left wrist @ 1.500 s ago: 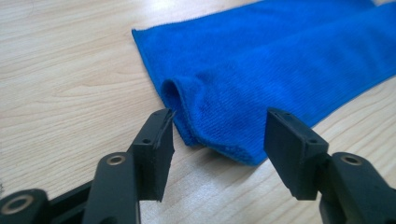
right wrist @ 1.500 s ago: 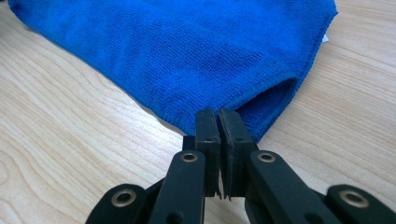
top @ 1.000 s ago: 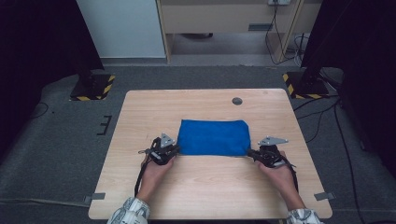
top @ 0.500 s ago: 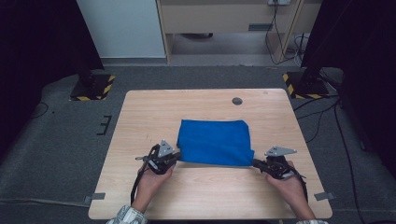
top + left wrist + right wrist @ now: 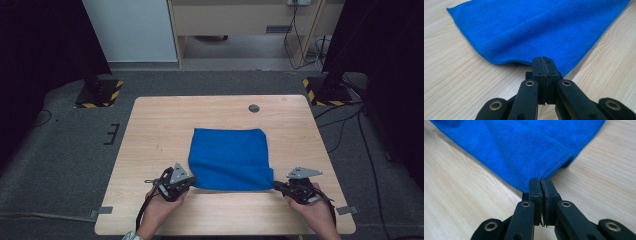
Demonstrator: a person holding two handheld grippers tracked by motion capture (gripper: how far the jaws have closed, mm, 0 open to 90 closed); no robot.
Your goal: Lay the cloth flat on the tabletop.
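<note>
A blue cloth [image 5: 229,157] lies spread on the wooden table [image 5: 150,130], nearly square. My left gripper [image 5: 189,181] is shut on the cloth's near left corner; in the left gripper view the cloth [image 5: 536,27] runs away from the closed gripper [image 5: 542,59], its edge slightly lifted. My right gripper [image 5: 276,185] is shut on the near right corner, and in the right gripper view that gripper [image 5: 541,180] pinches a folded tip of the cloth [image 5: 524,147]. A hand holds each gripper close to the table's front edge.
A small dark round spot [image 5: 254,108] sits on the table at the back right. Grey carpet [image 5: 65,150] surrounds the table, with yellow-black striped stand feet [image 5: 100,92] and cables [image 5: 350,125] behind. Bare wood lies left and right of the cloth.
Both grippers have drawn back toward the table's front edge, pulling the cloth's near edge with them. The cloth has stretched from a narrow folded strip into a larger square.
</note>
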